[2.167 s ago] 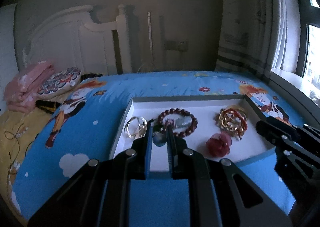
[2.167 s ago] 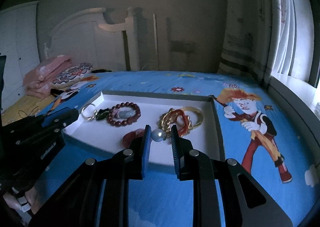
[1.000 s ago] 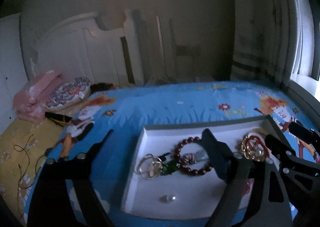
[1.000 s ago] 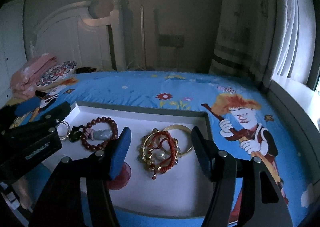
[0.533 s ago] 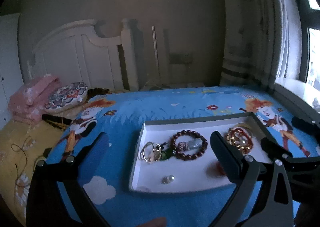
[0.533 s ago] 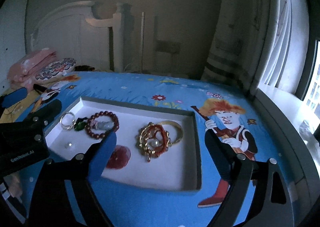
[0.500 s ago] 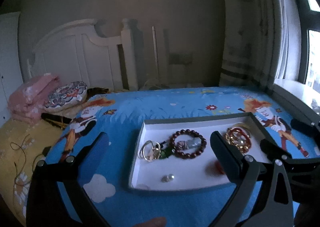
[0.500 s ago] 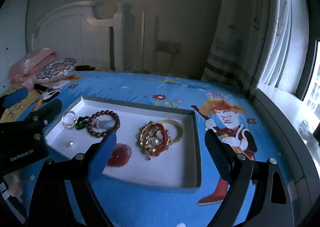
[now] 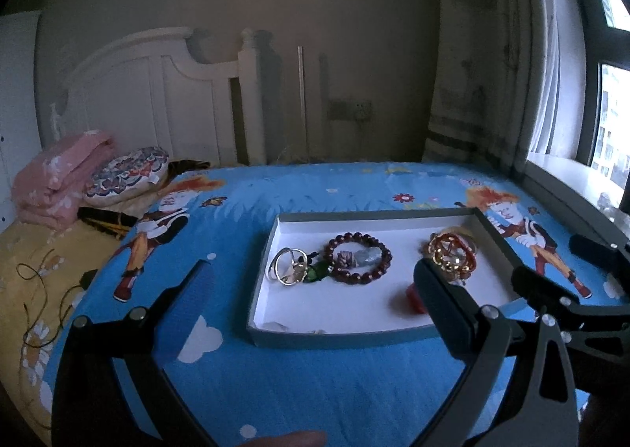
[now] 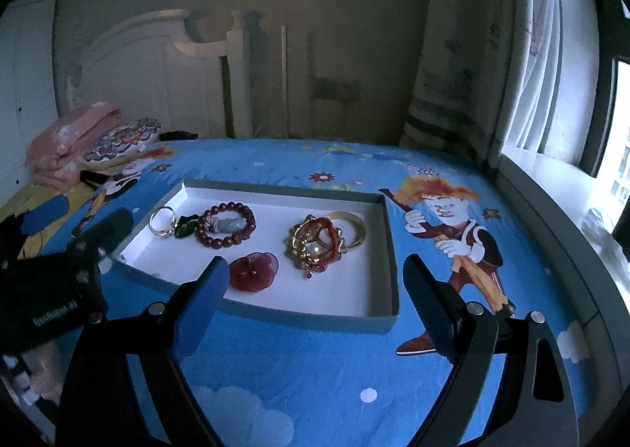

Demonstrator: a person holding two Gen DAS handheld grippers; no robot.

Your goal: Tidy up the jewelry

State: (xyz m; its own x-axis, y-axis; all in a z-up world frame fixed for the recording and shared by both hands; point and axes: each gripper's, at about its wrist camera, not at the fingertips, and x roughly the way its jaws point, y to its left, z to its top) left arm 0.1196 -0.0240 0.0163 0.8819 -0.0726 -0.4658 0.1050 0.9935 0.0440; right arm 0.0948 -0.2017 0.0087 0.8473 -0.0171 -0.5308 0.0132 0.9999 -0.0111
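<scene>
Two views, left wrist first.
Left gripper [image 9: 315, 289]: jaws spread wide, nothing between the pads, held above the blue cartoon bedsheet [image 9: 315, 380] short of the tray.
Tray [image 9: 338, 337]: shallow, grey-walled, white inside, flat on the sheet.
Beaded bracelet [image 9: 357, 263]: dark red, in the tray's middle, a silver ring [image 9: 286, 271] just to its left.
Gold and red bangles [image 9: 451, 256]: bunched near the tray's right wall.
Right gripper [image 9: 559, 281]: reaches in from the right edge over the tray's right corner.

Right wrist view.
Right gripper [image 10: 315, 285]: jaws wide apart and empty, above the tray's near wall [image 10: 307, 315].
Red flower piece [image 10: 254, 271]: on the tray floor, just beyond the left pad.
Bangle pile [image 10: 319, 242]: right of the flower, a pearl bead resting on it.
Bracelet [image 10: 226, 224]: farther left, next to the ring [image 10: 162, 221].
Left gripper [image 10: 75, 234]: dark, over the tray's left corner.
</scene>
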